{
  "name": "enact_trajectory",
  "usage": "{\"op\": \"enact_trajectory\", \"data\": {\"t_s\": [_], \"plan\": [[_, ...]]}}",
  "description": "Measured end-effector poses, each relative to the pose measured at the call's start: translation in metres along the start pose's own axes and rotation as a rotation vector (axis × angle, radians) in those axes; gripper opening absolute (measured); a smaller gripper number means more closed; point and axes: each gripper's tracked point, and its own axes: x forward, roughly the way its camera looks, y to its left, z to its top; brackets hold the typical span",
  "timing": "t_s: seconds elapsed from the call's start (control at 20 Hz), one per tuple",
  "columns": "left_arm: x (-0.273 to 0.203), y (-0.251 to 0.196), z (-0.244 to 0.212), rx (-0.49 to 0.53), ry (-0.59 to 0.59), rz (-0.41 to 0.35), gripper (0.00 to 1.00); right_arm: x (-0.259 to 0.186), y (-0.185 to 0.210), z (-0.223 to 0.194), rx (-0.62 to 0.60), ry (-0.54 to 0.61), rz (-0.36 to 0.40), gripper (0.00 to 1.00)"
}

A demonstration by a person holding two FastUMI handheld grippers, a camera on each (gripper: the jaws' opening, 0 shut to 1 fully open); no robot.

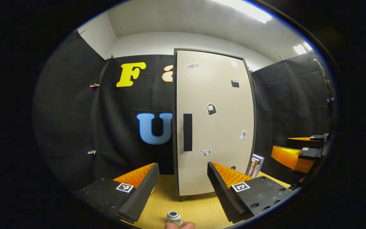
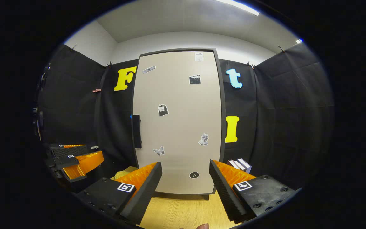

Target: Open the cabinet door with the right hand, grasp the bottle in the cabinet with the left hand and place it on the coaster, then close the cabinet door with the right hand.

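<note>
- The cabinet door (image 2: 176,121) is being shown shut, its handle (image 2: 136,131) on the left edge.
- Both the left gripper (image 1: 183,187) and right gripper (image 2: 185,187) are being held with fingers wide apart, nothing gripped, presumably aimed at the cabinet.
- A small bottle (image 1: 174,218) is being seen on the near surface (image 1: 199,206), cut off by the edge; a coaster cannot be made out.

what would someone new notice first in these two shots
The tall beige cabinet door dotted with small stickers stands shut in the middle of both views, its dark vertical handle on its left edge. Both claws, left and right, hang open before it over the light wooden tabletop. Some upright books stand at the cabinet's right.
</note>
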Motion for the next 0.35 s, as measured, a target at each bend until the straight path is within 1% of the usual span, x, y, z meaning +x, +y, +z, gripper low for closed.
{"op": "enact_trajectory", "data": {"t_s": [0.05, 0.2, 0.35], "plan": [[0.001, -0.001, 0.001, 0.003, 0.0, 0.0, 0.96, 0.0, 0.01, 0.0, 0.001, -0.002, -0.001, 0.97], [0.005, -0.005, 0.004, 0.016, -0.006, 0.004, 0.96, 0.005, 0.006, -0.005, 0.004, 0.008, 0.005, 0.97], [0.01, -0.012, 0.0, 0.011, 0.004, 0.02, 0.96, 0.012, 0.004, -0.009, 0.004, 0.018, 0.03, 0.97]]}}
